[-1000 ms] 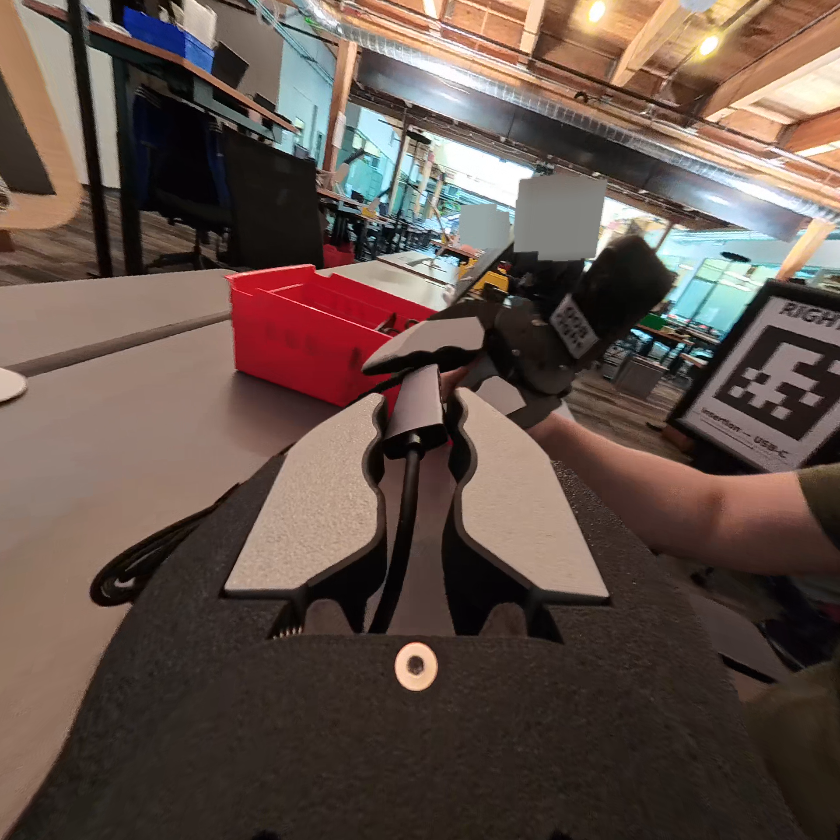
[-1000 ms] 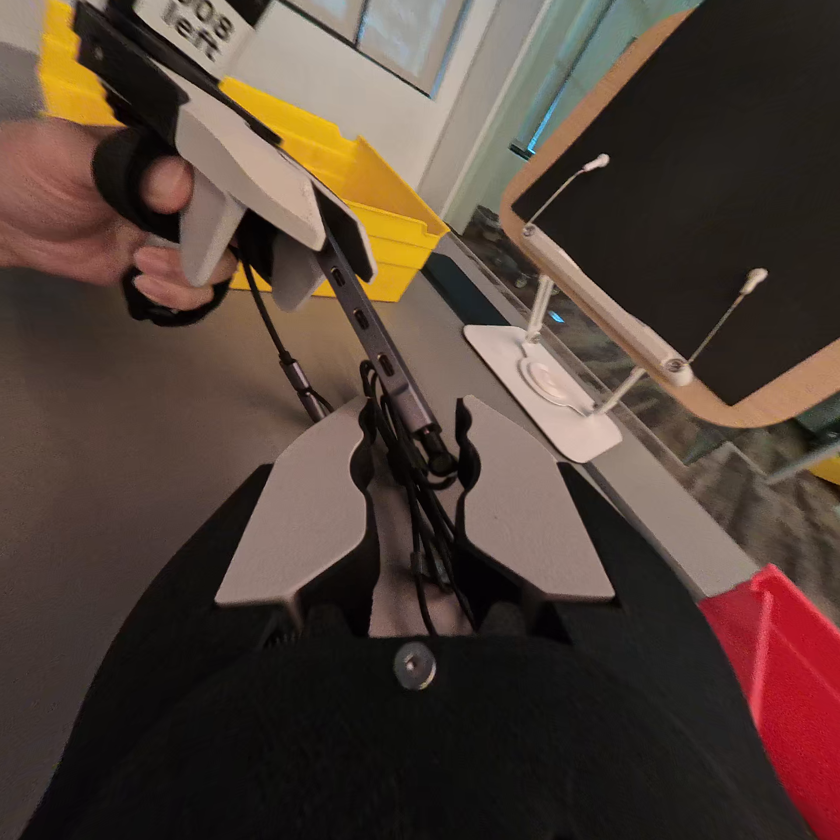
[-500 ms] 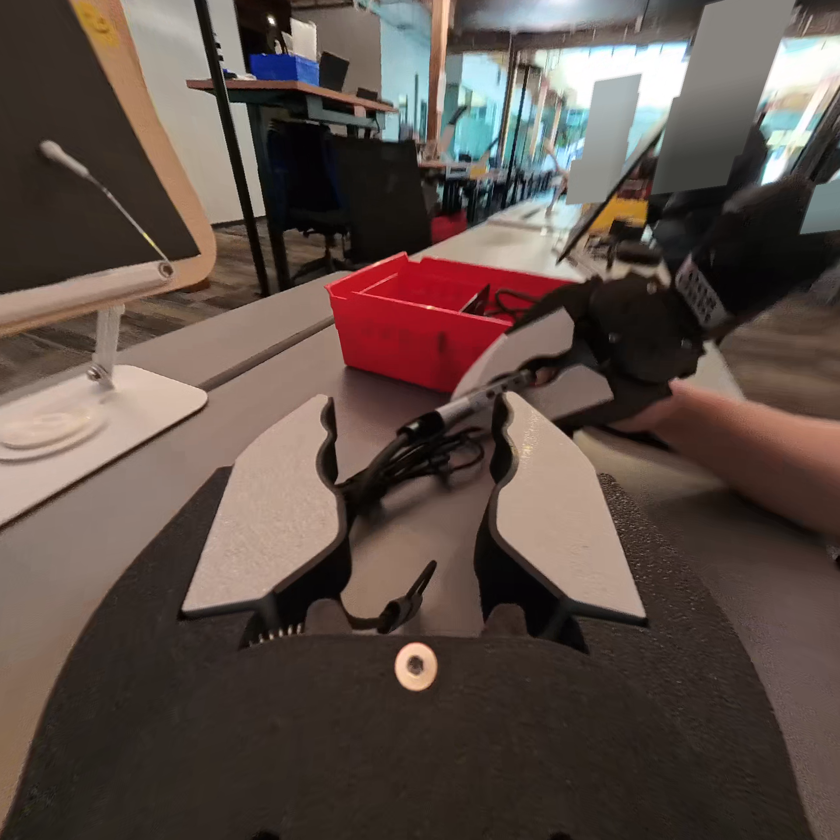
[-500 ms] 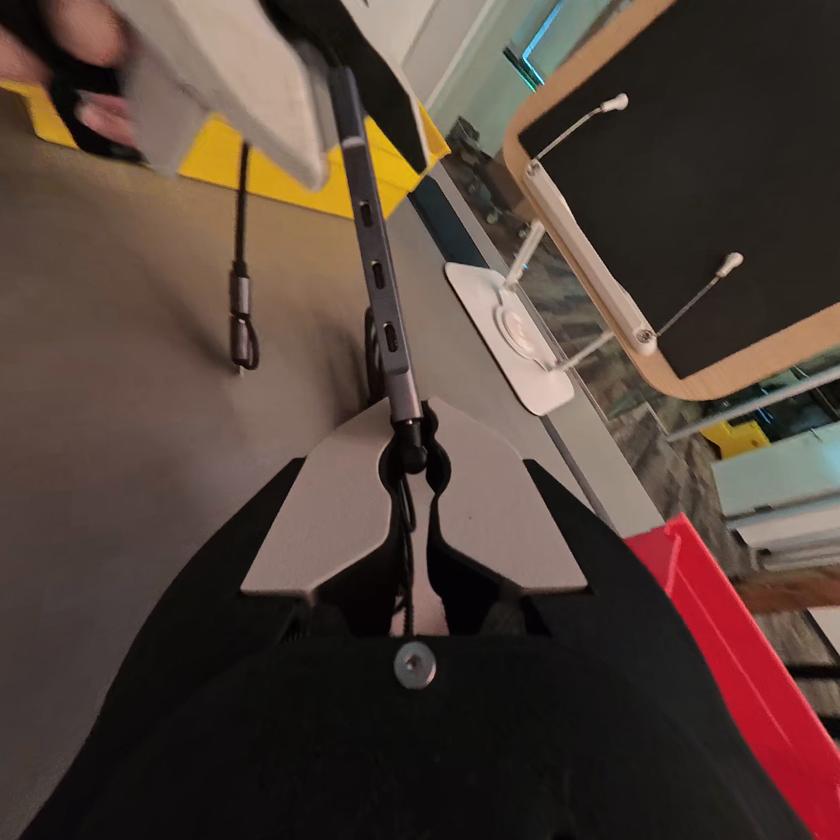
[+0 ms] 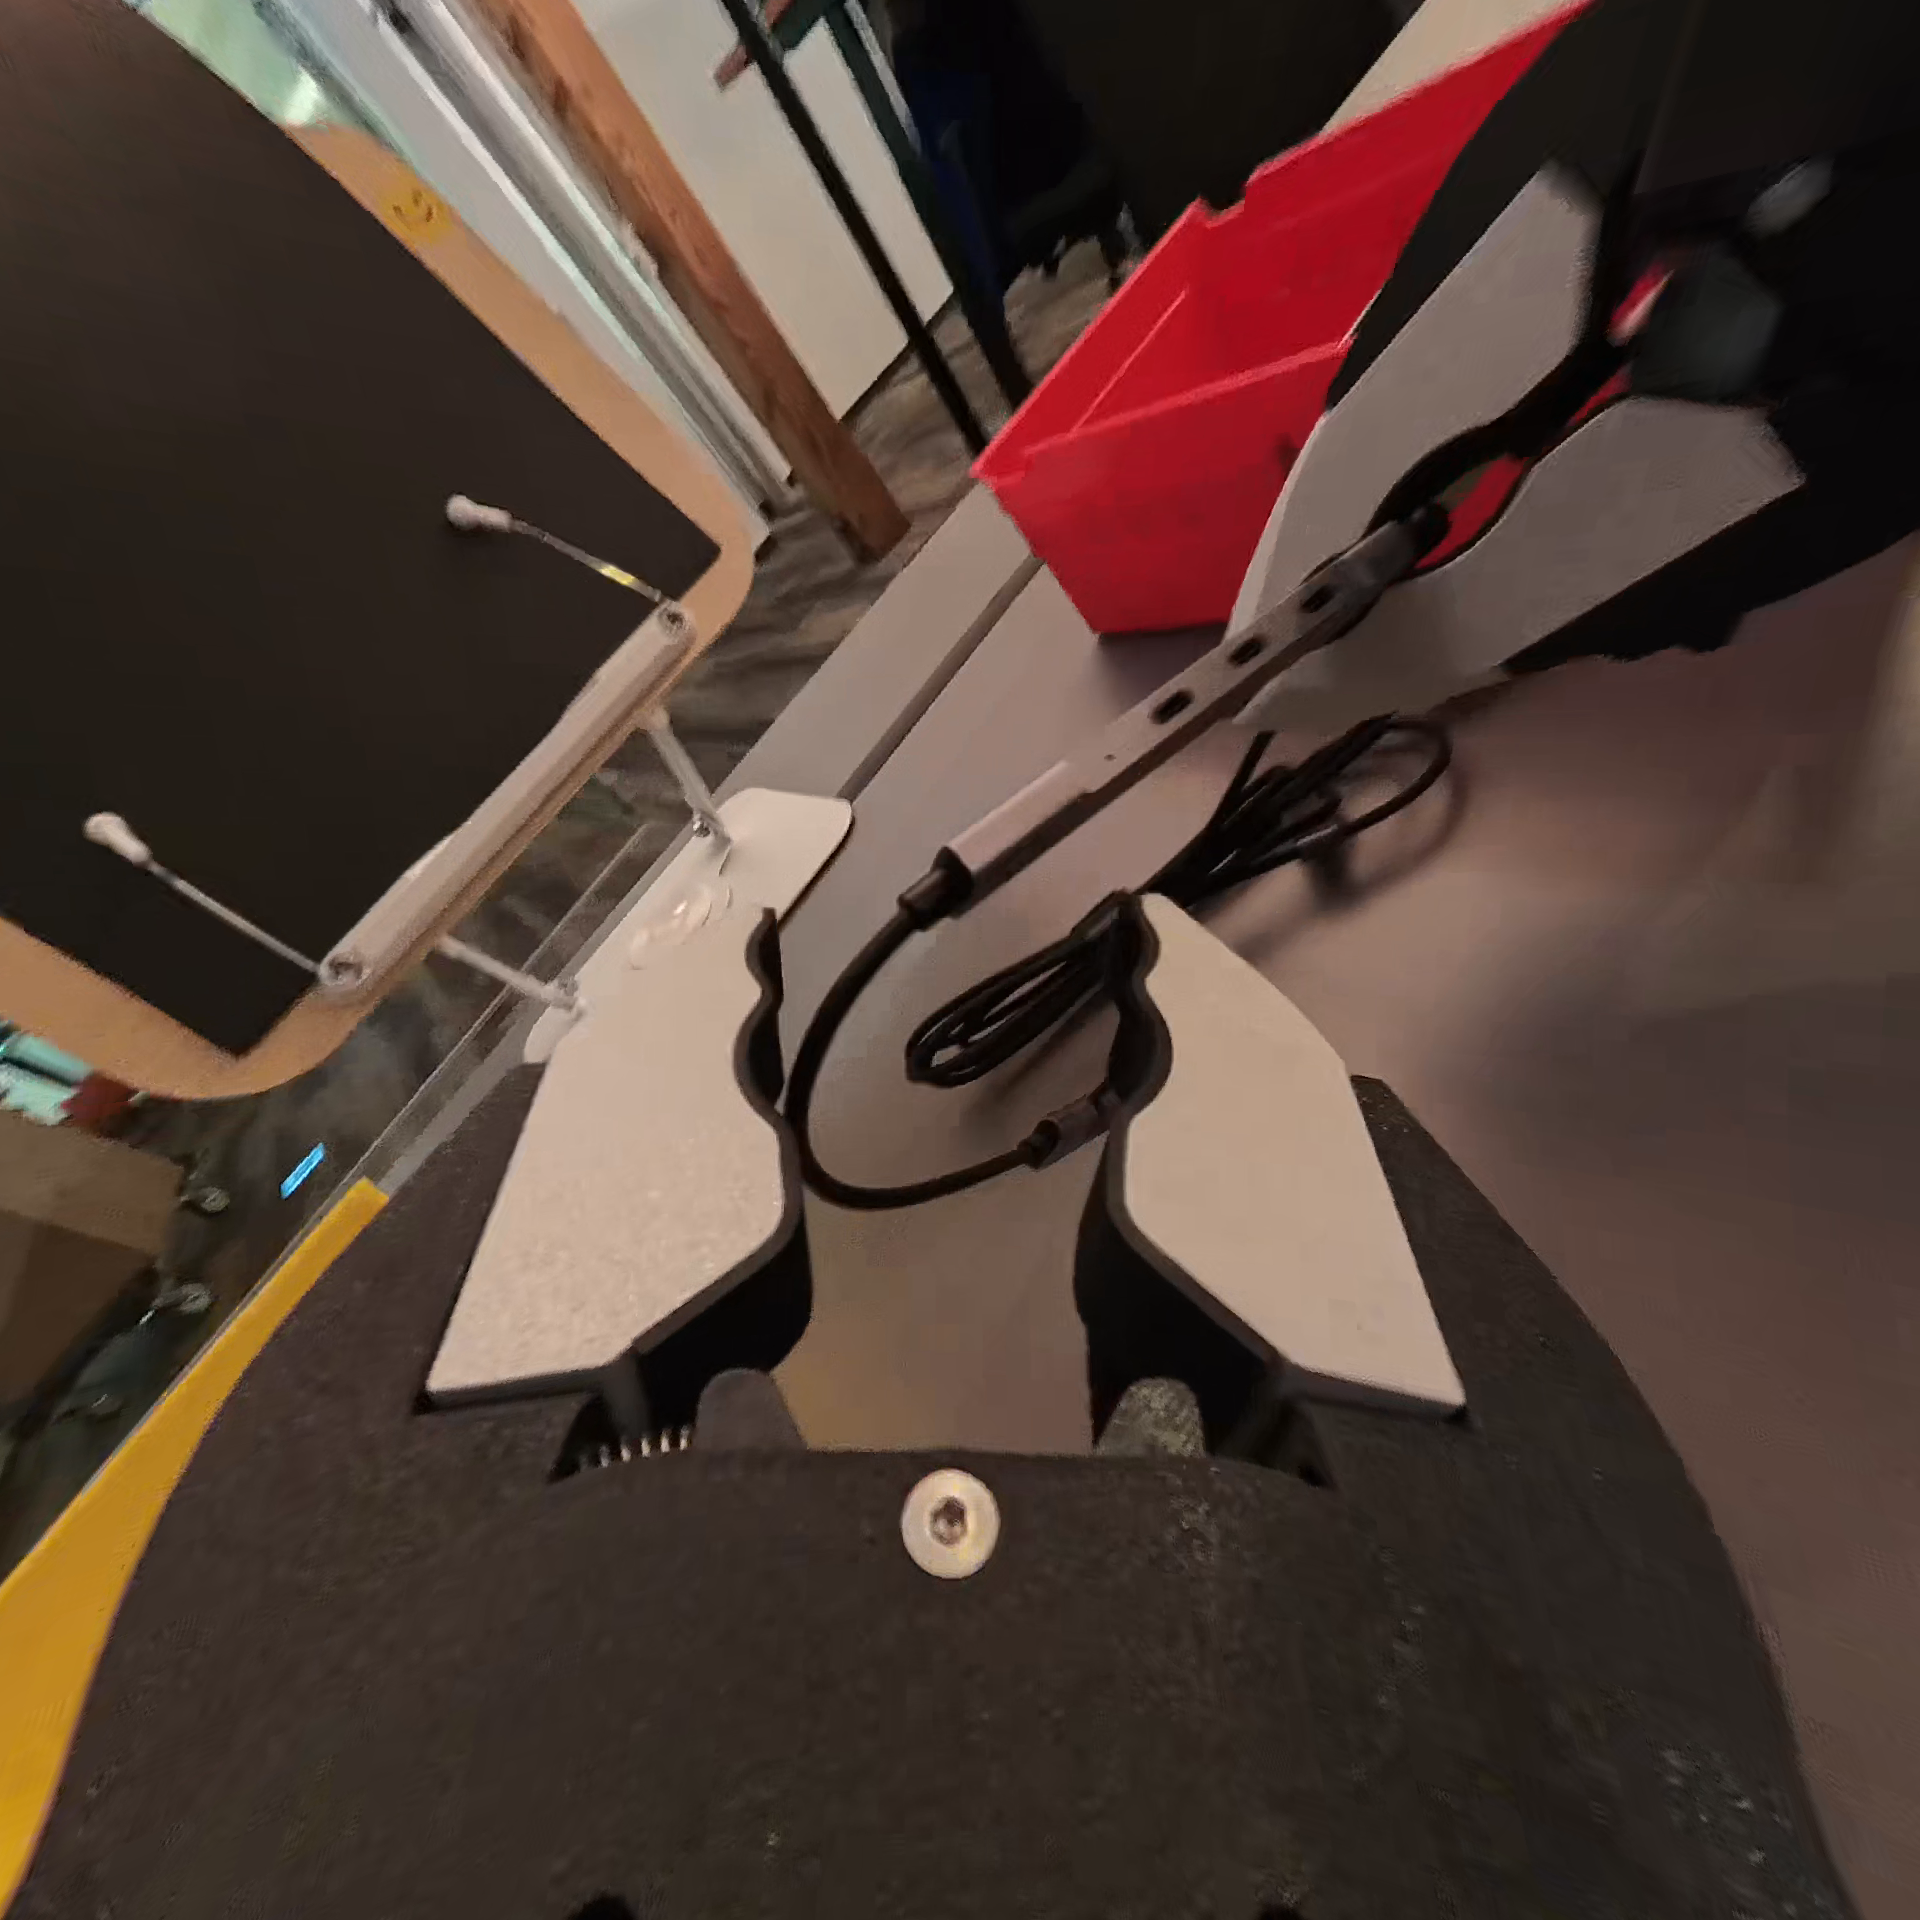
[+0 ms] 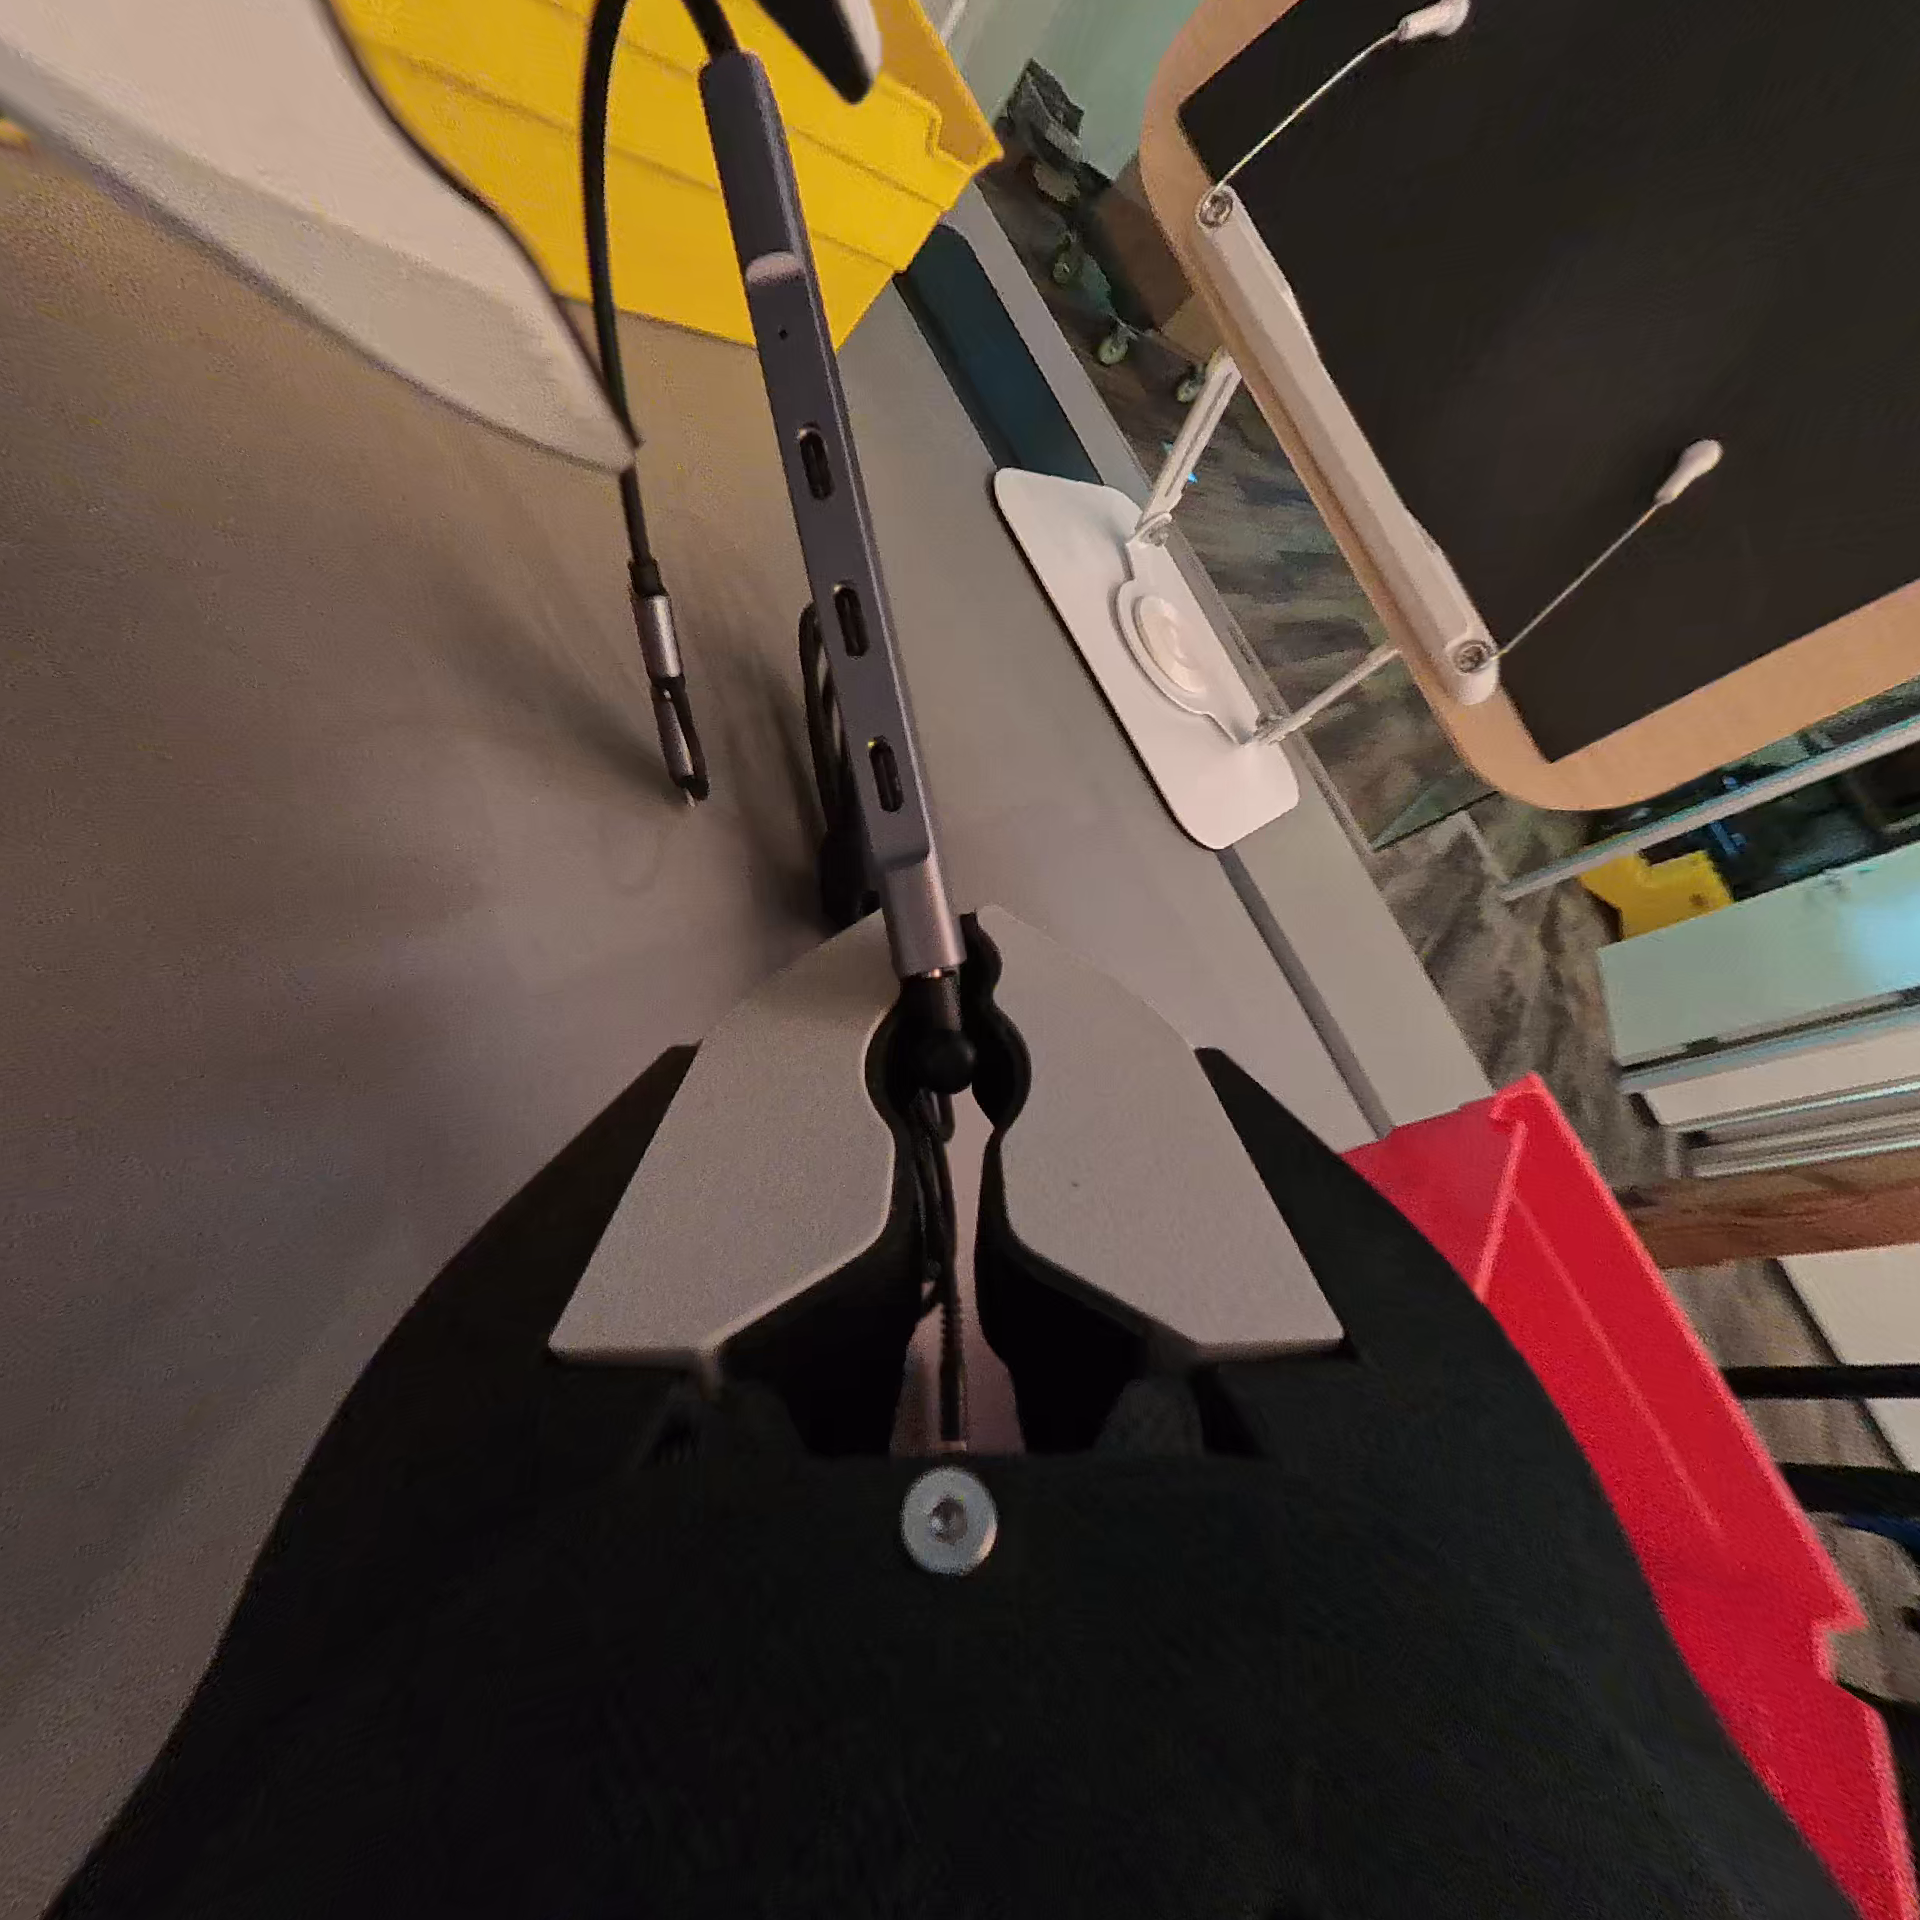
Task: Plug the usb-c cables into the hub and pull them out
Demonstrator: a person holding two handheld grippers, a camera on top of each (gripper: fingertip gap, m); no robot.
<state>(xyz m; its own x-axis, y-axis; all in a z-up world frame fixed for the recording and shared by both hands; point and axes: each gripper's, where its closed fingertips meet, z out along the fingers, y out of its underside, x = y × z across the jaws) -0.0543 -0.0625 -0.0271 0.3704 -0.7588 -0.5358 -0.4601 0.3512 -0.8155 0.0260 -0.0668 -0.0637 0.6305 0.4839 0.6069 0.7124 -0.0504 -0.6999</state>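
Since a moment ago, the left gripper (image 5: 951, 940) has been drawn back off the hub (image 6: 852, 623), fingers wide and empty. The right gripper (image 6: 940, 940) is closed, apparently on the hub's near end.

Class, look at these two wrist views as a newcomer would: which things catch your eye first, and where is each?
First comes the slim grey hub, raised off the grey table with the right claw shut on its near end, its row of ports facing the camera. Next, the red bin at the far right of the left wrist view and the yellow bin at the top of the right one. The left claw is open over a coiled black cable.
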